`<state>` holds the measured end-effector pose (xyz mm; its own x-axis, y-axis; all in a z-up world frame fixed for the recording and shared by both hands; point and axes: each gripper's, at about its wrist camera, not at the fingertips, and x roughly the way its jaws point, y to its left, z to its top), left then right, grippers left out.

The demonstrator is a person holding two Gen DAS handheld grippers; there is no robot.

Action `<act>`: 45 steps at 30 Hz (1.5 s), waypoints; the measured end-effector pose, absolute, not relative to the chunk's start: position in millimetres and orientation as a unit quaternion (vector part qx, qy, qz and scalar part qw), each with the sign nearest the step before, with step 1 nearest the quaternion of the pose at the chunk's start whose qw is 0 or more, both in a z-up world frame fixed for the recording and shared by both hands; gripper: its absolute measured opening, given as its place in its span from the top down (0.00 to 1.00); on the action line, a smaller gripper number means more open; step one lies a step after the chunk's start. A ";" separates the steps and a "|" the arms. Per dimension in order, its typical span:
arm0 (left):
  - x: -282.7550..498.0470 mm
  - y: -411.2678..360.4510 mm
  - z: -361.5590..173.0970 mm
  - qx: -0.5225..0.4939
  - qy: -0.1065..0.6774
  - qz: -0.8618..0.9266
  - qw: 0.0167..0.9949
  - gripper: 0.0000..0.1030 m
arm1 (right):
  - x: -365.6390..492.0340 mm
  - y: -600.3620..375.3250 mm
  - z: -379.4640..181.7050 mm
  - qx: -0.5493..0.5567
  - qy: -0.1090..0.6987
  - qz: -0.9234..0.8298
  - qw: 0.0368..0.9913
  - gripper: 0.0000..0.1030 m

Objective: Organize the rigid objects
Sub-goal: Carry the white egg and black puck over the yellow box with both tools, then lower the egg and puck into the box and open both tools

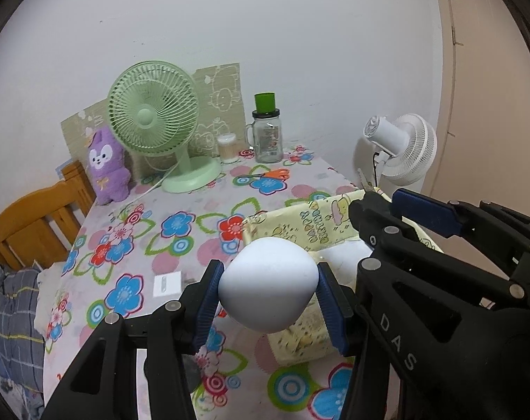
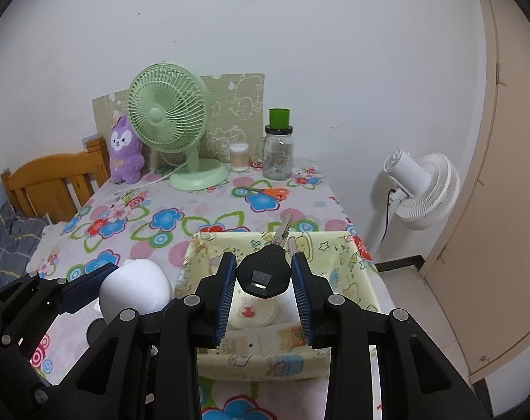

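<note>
A white egg-shaped object (image 1: pixel 267 285) is pinched by the left gripper (image 1: pixel 267 297), and a black car key (image 2: pixel 263 273) by the right gripper (image 2: pixel 263 290), both held above the flowered tablecloth (image 1: pixel 181 210).

The egg-shaped object is clamped across its widest part between the blue pads (image 1: pixel 206 306), near their tips, just left of the yellow fabric basket (image 2: pixel 338 255). The key is gripped by its black head, squarely between the pads, its metal blade pointing forward over the basket, where a small round tin (image 2: pixel 252 309) already lies. The smooth, curved egg shape is judged likely to squirt out of the pads if the grip is eased early, and could then roll off the table. The key is judged able to pivot and fall outside the rim if it is released before being brought lower. The green desk fan (image 2: pixel 168 112), glass jar (image 2: pixel 278 155) and orange scissors (image 2: pixel 270 192) stand well apart at the back.
</note>
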<state>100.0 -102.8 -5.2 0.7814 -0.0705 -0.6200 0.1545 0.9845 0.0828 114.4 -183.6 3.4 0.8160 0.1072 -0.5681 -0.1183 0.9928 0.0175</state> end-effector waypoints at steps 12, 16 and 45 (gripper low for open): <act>136.6 -132.5 -15.7 0.076 0.342 -0.092 0.932 0.47 | 147.4 -212.8 -9.9 0.013 0.319 0.046 0.946 0.65; 147.3 -142.6 -21.7 0.080 0.351 -0.102 0.927 0.47 | 157.3 -223.2 -17.4 0.021 0.330 0.043 0.943 0.65; 196.4 -178.0 -47.7 0.068 0.410 -0.153 0.897 0.47 | 184.0 -263.9 -34.9 0.049 0.341 0.011 0.939 0.34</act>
